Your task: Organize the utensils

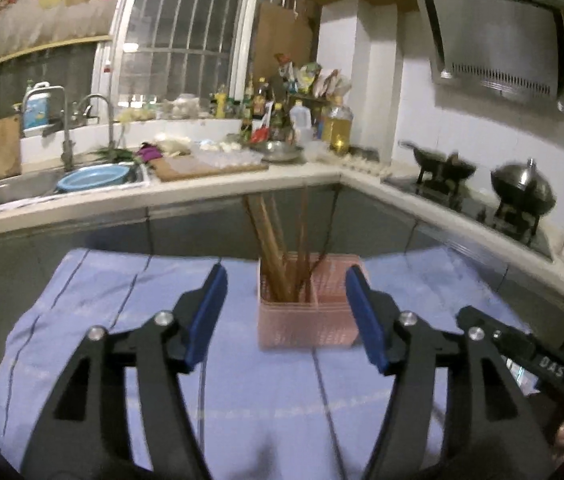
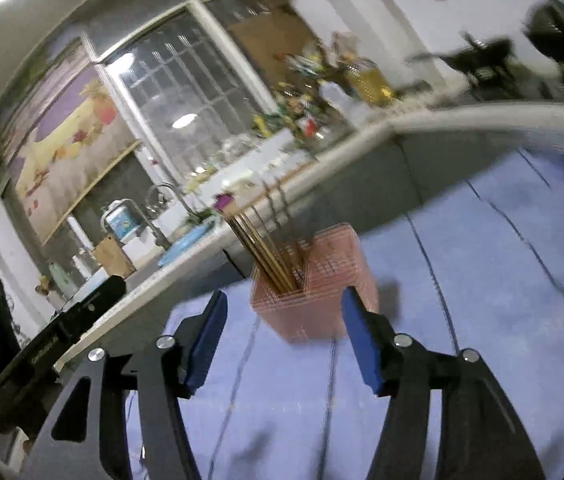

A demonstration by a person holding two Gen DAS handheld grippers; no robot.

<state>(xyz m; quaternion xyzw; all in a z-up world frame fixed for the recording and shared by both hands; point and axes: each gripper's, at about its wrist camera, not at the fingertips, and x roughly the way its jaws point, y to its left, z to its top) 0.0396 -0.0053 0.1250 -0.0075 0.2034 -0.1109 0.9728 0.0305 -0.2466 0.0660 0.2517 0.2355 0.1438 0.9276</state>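
A pink basket (image 1: 306, 320) with a mesh wall stands on a blue cloth (image 1: 93, 300) in the middle of the left wrist view. It has two compartments: the left one holds a bundle of chopsticks (image 1: 277, 248) standing upright and fanning out above the rim, brown and wooden, with one thin dark stick leaning to the right. What the right compartment holds cannot be told. In the right wrist view, which is tilted and blurred, the same basket (image 2: 318, 296) sits just above centre with the chopsticks (image 2: 261, 248) leaning toward the upper left.

Behind the cloth runs a pale counter (image 1: 161, 196). At the left of the left wrist view is a steel sink (image 1: 13, 188) with a blue bowl (image 1: 93, 178) in it and a tap (image 1: 101, 120) above. A cutting board (image 1: 205, 166) lies at centre, bottles (image 1: 282, 112) crowd behind it, and two dark woks (image 1: 482, 180) sit on the stove at the right.

The left gripper (image 1: 286, 284) has its blue-padded jaws spread apart with nothing held; the basket stands just beyond and between the fingertips, untouched. The right gripper (image 2: 284, 302) is likewise spread and empty, the basket just ahead between its tips. Nothing lies between either gripper and the basket.
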